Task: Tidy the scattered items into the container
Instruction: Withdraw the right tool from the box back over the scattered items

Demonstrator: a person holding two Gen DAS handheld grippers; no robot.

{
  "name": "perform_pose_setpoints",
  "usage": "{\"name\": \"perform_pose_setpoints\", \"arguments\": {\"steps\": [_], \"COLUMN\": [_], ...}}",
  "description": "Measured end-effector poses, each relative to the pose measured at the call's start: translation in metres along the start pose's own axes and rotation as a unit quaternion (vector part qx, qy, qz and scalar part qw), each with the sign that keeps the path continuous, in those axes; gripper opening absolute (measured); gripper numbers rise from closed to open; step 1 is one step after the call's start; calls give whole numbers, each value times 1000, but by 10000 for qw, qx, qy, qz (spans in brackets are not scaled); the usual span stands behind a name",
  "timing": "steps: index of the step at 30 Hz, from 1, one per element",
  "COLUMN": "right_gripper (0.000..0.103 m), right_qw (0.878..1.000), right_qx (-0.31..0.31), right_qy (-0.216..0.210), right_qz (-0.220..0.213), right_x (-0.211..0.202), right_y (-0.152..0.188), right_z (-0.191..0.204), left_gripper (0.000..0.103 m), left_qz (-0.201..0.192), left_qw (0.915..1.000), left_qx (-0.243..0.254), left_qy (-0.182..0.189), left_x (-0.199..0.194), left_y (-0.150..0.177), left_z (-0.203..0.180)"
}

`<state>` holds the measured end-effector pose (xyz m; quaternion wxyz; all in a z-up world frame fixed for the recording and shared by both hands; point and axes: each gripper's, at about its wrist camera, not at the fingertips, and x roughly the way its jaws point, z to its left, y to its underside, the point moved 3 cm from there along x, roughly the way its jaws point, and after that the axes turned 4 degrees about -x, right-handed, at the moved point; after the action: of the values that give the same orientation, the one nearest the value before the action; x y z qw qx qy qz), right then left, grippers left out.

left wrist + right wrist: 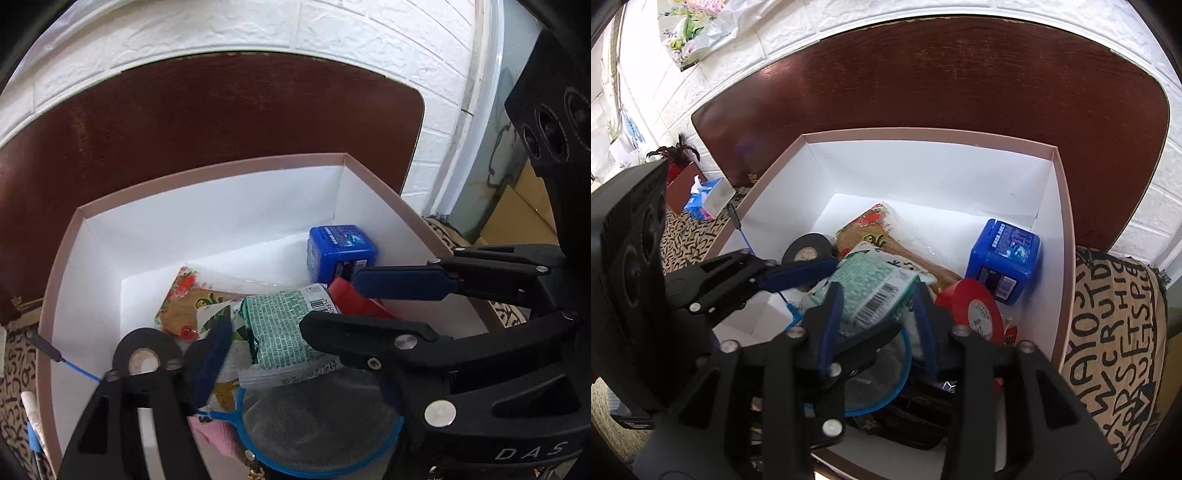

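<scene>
I'm over the pink-rimmed white box [1065, 221] on the brown table [960, 92]. Inside: green-print snack packet [871, 284] atop the pile, blue mesh strainer [882, 380] under it, blue plastic tub [1004, 258] by the right wall, red tape roll [975, 314], black tape roll [807, 251]. Right gripper [877, 306] approx half open, straddling the packet, pads not pressing. Left gripper [291, 314] wide open, holding nothing.
</scene>
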<state>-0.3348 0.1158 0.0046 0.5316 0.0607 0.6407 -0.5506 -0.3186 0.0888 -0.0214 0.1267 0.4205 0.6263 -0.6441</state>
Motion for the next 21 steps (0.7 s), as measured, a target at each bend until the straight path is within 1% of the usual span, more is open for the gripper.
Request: {"name": "perform_pose_setpoints", "arguments": {"steps": [2, 4, 7, 11, 13, 15, 16, 17, 19, 21], "right_gripper": [56, 59, 68, 78, 79, 81, 86, 88, 88, 88], "right_qw": [9999, 9998, 9995, 9986, 9978, 9970, 9966, 9962, 9947, 9939], "right_qx": [1, 37, 181, 218, 197, 124, 49, -29, -211, -392], "right_qy": [71, 87, 37, 69, 78, 96, 129, 165, 250, 241], "right_qz": [-108, -194, -268, -468, -630, -757, -809, -860, -970, -1007], "right_x": [-5, -10, -22, -43, -59, -75, -82, -87, -99, -108], "right_y": [0, 0, 2, 7, 12, 20, 25, 29, 40, 53], "right_z": [1, 1, 2, 12, 22, 35, 42, 49, 65, 83], "left_gripper": [85, 85, 85, 85, 85, 86, 86, 86, 87, 87], "left_qz": [-139, -186, -244, -461, -653, -867, -932, -992, -1079, -1104], "left_qw": [9998, 9997, 9995, 9982, 9965, 9941, 9930, 9920, 9901, 9888], "left_qx": [61, 86, -7, -51, -141, -257, -310, -370, -516, -653], "left_qy": [-103, -149, -191, -369, -500, -607, -649, -687, -734, -767], "left_x": [-7, -13, -24, -47, -65, -85, -93, -101, -116, -128], "left_y": [1, 3, 5, 10, 16, 25, 30, 36, 52, 70], "left_z": [0, 0, 2, 0, -1, -3, -3, -3, -3, -2]}}
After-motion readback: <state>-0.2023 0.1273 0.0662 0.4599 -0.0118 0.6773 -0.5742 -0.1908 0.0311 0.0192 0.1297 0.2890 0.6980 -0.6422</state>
